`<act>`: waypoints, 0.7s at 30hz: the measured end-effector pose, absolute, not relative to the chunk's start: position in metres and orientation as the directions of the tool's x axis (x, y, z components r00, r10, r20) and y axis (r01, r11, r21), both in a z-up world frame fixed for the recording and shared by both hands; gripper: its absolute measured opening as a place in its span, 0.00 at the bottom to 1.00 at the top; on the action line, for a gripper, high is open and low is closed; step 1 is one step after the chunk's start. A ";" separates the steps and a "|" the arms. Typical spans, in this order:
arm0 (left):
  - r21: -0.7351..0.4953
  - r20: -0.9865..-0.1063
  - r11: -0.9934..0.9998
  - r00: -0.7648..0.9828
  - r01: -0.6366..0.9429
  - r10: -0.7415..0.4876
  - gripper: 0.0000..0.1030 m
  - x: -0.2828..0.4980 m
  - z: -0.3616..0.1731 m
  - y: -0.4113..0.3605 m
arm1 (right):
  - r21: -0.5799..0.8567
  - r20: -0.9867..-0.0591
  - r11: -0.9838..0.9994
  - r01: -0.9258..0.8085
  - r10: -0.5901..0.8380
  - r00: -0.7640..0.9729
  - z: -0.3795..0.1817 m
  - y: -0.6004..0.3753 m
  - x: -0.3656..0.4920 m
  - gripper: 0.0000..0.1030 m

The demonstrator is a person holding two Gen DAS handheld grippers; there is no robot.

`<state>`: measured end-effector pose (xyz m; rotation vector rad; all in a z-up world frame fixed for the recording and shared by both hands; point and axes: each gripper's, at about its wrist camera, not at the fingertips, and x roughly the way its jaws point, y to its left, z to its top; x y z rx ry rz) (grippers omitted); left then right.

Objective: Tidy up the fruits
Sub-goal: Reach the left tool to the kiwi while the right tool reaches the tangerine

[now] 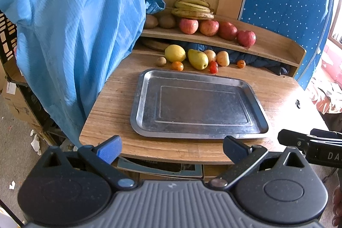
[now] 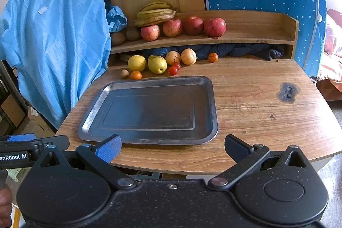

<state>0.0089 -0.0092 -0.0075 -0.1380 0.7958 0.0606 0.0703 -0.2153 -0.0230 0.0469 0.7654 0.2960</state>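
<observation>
An empty metal tray (image 1: 145,87) (image 2: 94,108) lies on the wooden table. Behind it lie a lemon (image 1: 174,53) (image 2: 136,63), a pear (image 1: 197,59) (image 2: 157,64), two pale apples (image 2: 180,57), small oranges (image 1: 177,66) (image 2: 136,75), red tomatoes (image 1: 213,67) (image 2: 174,69) and a small brown fruit (image 1: 161,61). On the shelf above sit bananas (image 1: 192,8) (image 2: 156,13), several red apples (image 1: 209,28) (image 2: 182,27) and kiwis (image 1: 166,21). My left gripper (image 1: 172,149) and right gripper (image 2: 172,147) are both open and empty, at the table's near edge in front of the tray.
A blue garment (image 1: 70,25) (image 2: 55,35) hangs at the table's left side. A wooden shelf (image 1: 277,44) (image 2: 256,35) spans the back, with dark cloth under it. The table has a burn mark (image 2: 287,92) at right. Cardboard boxes stand on the floor at left.
</observation>
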 end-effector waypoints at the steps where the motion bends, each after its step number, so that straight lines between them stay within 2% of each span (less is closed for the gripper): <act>1: -0.099 -0.717 0.989 0.697 -0.107 0.004 0.99 0.009 -0.008 -0.009 | 0.150 -0.677 0.957 -0.247 0.282 0.680 -0.023 -0.216 0.070 0.99; 21: -0.078 -0.782 0.977 0.620 -0.199 0.064 0.99 0.057 -0.025 -0.036 | 0.175 -0.729 0.931 -0.322 0.342 0.593 -0.042 -0.228 0.122 0.99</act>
